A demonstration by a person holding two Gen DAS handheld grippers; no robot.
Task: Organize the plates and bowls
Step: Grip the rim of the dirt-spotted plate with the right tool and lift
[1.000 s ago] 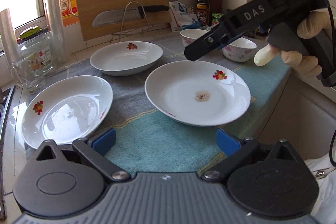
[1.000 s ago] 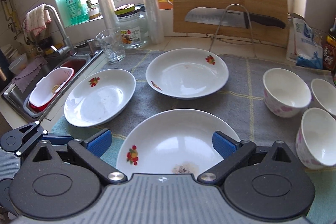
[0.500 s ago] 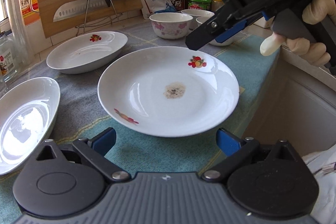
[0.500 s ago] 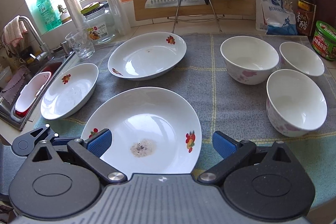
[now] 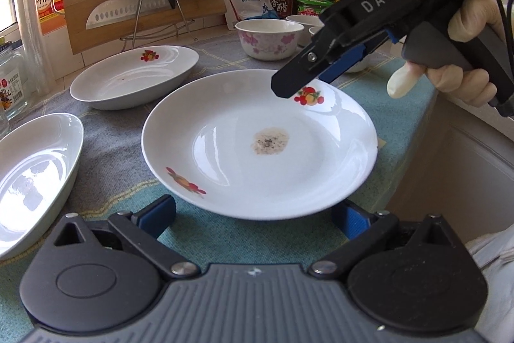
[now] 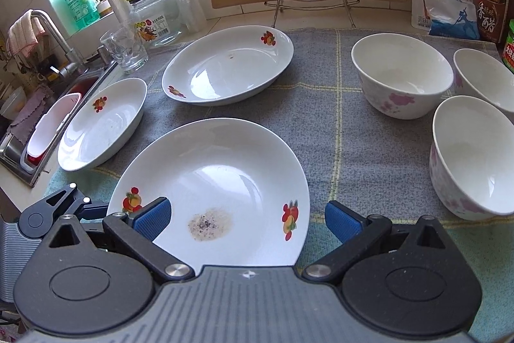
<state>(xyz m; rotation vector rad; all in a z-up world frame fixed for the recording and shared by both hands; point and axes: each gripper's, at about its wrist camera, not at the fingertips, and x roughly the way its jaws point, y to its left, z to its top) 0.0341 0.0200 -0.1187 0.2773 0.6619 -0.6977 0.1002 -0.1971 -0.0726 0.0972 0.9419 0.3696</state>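
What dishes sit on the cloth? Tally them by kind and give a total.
Plates: 3 — near plate, left plate, far plate.
Bowls: 3 — middle bowl, far right bowl, near right bowl.
Total: 6 dishes.

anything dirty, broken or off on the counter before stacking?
Yes: the nearest plate has a brownish, speckled residue patch in its well, so it isn't clean. The far plate has a small dark speck. No cracks or spills visible; the bowls stand upright and look empty.
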